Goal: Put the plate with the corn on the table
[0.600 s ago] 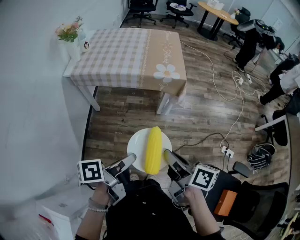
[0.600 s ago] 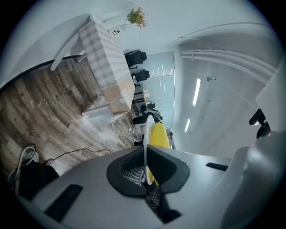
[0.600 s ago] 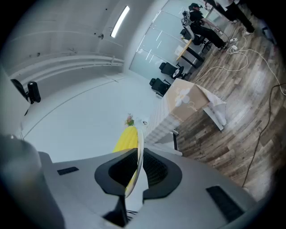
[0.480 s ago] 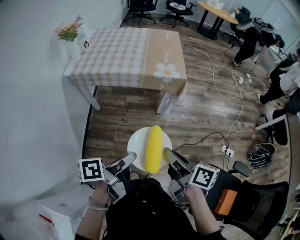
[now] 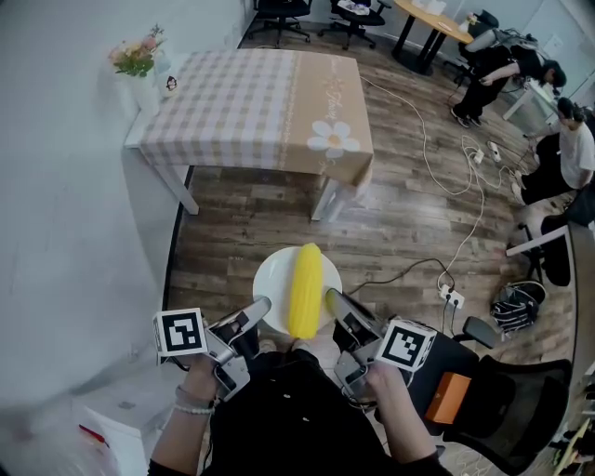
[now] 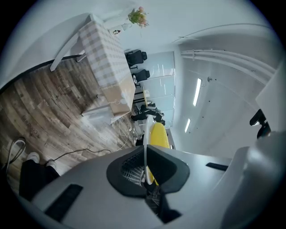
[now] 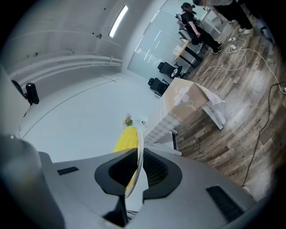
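Ahead of you a wood-plank floor (image 5: 251, 232) runs to a worktop (image 5: 232, 93) set against the white wall (image 5: 65, 232) on your left. It wears a checked cloth with a daisy printed on the hanging edge, and flowers (image 5: 138, 58) stand at its left edge, by the wall. Beyond it you have black office chairs (image 5: 279, 11) and a round wooden table (image 5: 432, 23). White cables (image 5: 423, 139) trail across the floor to a power strip (image 5: 451, 300) on your right, near a bag (image 5: 516, 307). A black chair (image 5: 521, 409) sits close at your right. Long ceiling lights (image 7: 117, 20) burn overhead.
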Demonstrator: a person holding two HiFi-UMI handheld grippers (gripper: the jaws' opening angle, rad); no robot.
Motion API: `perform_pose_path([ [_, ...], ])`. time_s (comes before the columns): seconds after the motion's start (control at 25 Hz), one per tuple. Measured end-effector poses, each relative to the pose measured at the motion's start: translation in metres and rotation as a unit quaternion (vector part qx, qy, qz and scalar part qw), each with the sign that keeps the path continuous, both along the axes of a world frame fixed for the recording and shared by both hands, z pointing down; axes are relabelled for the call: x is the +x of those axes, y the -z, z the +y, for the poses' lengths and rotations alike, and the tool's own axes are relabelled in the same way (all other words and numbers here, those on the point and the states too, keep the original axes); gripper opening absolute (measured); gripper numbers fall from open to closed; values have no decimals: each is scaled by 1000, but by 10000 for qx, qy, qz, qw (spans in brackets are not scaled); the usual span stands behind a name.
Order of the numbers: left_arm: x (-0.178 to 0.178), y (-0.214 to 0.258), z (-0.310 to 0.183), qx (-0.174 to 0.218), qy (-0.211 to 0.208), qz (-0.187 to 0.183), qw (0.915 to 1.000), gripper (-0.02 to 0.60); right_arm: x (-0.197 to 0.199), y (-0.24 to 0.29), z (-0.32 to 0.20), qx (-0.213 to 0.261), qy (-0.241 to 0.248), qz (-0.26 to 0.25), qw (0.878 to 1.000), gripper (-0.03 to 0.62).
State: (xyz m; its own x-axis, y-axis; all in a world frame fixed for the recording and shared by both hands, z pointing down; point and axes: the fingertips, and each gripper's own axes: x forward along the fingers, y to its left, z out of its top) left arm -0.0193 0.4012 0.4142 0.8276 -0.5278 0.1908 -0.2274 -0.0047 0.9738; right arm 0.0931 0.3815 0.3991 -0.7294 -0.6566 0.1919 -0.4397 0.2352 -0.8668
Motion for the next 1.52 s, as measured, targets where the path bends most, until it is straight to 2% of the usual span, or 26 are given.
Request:
perform_pose_path([
  [0.6,-10,0,-10,64,-178,48,9998,18,-9,1,-6,9,-149,146,9998,64],
  [1.24,-49,2,-1,329,-349,-165,9987,18,-48,0,7,13,-318,155,9994,64],
  [1.52,-54,-1,3,154,-284,-3,9995,18,-54,0,9,-17,-252,210,9995,64],
])
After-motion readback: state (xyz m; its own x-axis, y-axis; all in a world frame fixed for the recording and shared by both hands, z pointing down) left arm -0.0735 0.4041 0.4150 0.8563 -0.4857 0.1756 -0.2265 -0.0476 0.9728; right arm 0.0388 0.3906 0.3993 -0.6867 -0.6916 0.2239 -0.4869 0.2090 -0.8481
